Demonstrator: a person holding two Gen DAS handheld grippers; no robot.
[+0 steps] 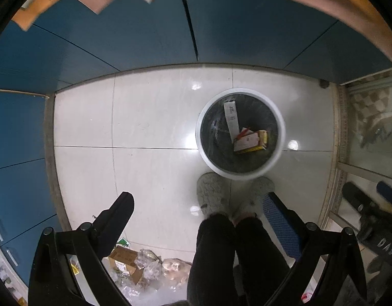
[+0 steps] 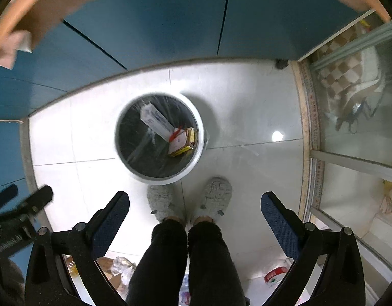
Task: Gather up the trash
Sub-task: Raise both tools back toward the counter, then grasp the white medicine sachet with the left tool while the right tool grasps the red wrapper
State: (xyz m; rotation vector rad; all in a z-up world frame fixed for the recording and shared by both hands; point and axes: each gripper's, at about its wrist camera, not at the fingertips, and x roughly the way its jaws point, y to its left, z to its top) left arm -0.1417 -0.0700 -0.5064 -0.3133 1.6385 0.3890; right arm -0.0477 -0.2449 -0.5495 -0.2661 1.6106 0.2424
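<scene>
A round white-rimmed trash bin point(image 1: 240, 134) lined with a dark bag stood on the pale tiled floor point(image 1: 150, 127), just in front of your grey slippers point(image 1: 211, 195). Inside it lay a long white carton point(image 1: 231, 118) leaning against the wall of the bin, and beside that a small white and red box point(image 1: 247, 140) touching a yellow packet point(image 1: 262, 137). Nothing else in the bin could be made out.

Your left gripper point(image 1: 198, 204) pointed straight down at the floor with its jaws spread wide, and nothing was between them or touching them. Your right gripper point(image 2: 194, 204) pointed down too, its jaws as wide apart as they could be, empty, with your slippers and dark trouser legs point(image 2: 183, 262) seen through the gap.

Behind your feet, more rubbish lay on the floor: a torn cardboard box point(image 1: 124, 261) beside crumpled clear plastic wrappers point(image 1: 148, 266), and, well apart from these, a red and white wrapper point(image 2: 275, 274). Blue cabinet doors point(image 1: 134, 33) stood beyond the bin, under a wooden countertop edge point(image 1: 349, 2).
</scene>
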